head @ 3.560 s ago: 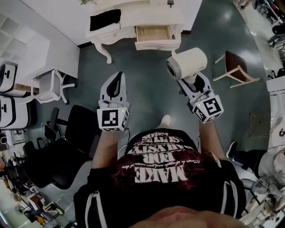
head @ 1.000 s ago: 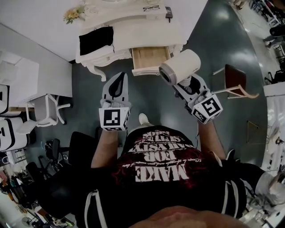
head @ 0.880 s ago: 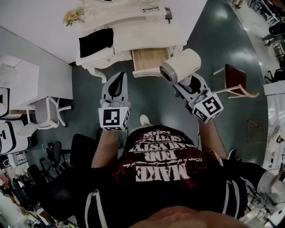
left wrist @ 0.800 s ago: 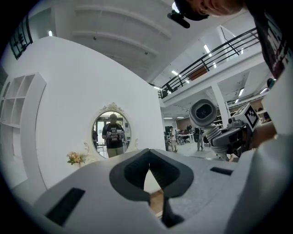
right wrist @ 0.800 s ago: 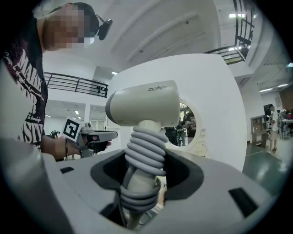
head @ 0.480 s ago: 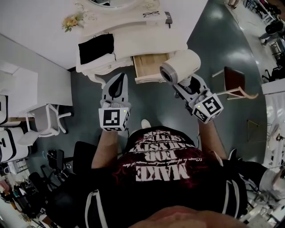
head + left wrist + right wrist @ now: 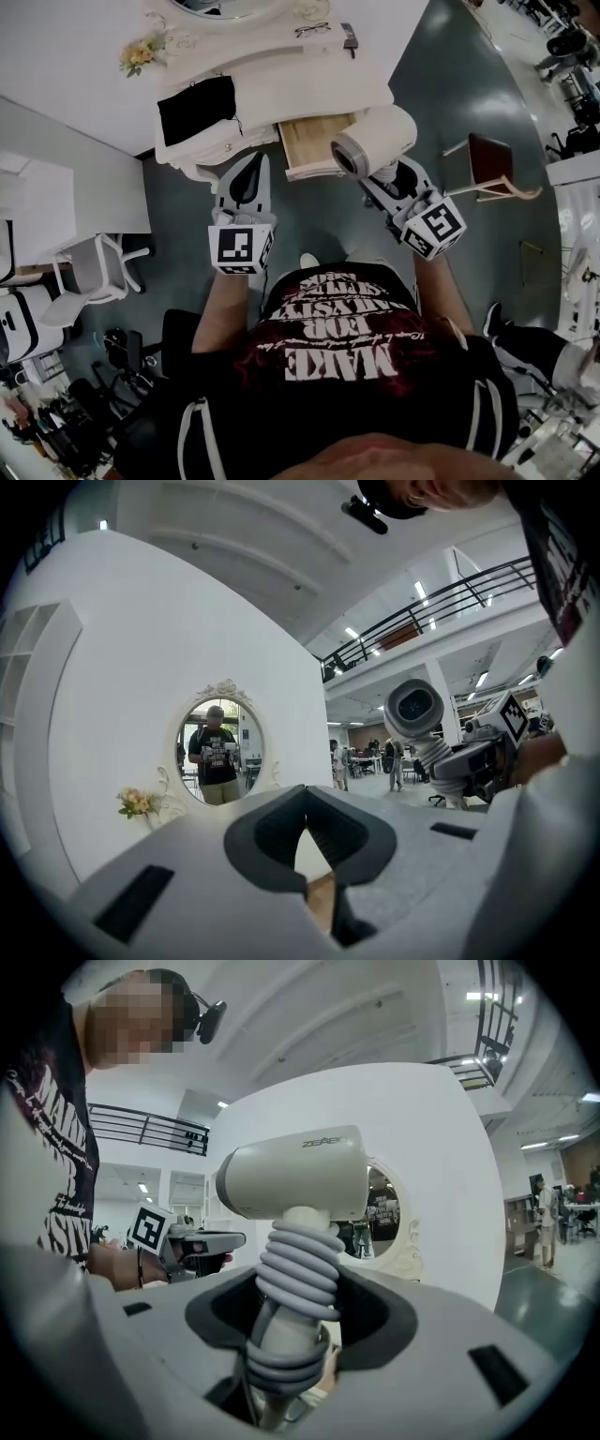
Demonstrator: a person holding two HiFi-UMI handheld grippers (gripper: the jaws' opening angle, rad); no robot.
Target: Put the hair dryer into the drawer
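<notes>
A cream hair dryer (image 7: 375,141) (image 7: 295,1180), its grey cord coiled round the handle, stands upright in my right gripper (image 7: 386,178) (image 7: 291,1335), which is shut on that handle. Its nozzle faces left and overlaps the right edge of the open wooden drawer (image 7: 309,142) in the head view. The drawer sticks out of a white dressing table (image 7: 291,80). My left gripper (image 7: 246,176) (image 7: 306,794) is shut and holds nothing; it hangs just left of the drawer, pointing at the table. In the left gripper view, the hair dryer (image 7: 415,710) shows at right.
On the table lie a black cloth (image 7: 197,108), flowers (image 7: 136,54) and glasses (image 7: 312,30); an oval mirror (image 7: 220,752) hangs above it. A brown chair (image 7: 492,155) stands to the right and a white chair (image 7: 89,267) to the left on the dark floor.
Both grippers and the hair dryer have moved toward the dressing table. The drawer now lies right at the gripper tips. Neither grip has changed.
</notes>
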